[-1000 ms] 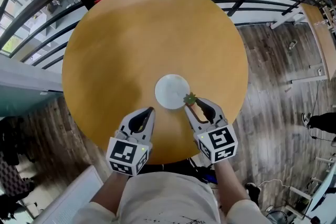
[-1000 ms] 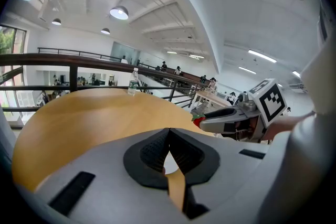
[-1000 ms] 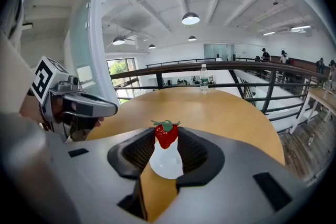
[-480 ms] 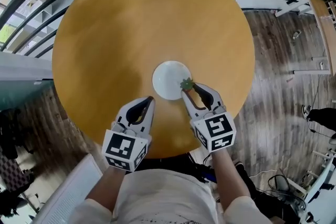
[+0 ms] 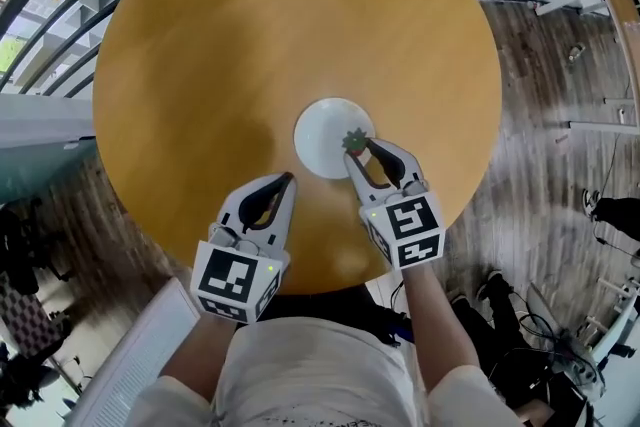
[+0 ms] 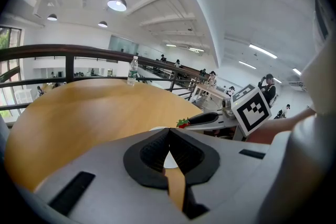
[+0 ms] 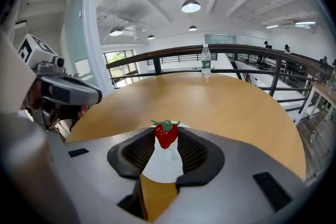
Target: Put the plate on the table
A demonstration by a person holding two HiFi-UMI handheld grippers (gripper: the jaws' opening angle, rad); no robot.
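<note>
In the head view, the white plate [image 5: 322, 130] is already lying flat on the round bench [image 5: 230, 45], just ahead of both grippers; the right hand-held gripper [image 5: 357, 147] is reaching over the plate's near right rim, its jaws pinching a strawberry [image 5: 354, 142] above it; the left hand-held gripper [image 5: 287, 179] is hanging just short of the plate, off its near left edge, so the right one is the nearer.

In the left gripper view, the left jaws are sitting together with nothing between them; the plate [image 6: 170, 160] is showing just beyond and below their tips, the strawberry [image 6: 182, 123] slightly ahead to the right.

In the right gripper view, the pads [image 7: 143, 150] are pressing the strawberry [image 7: 166, 135] from both sides, leafy cap up, tip down; the plate [image 7: 163, 164] is lying directly beneath the jaws; being round, it is offering no long axis; I judge that the coming move is turning on a straight drop downward.
</note>
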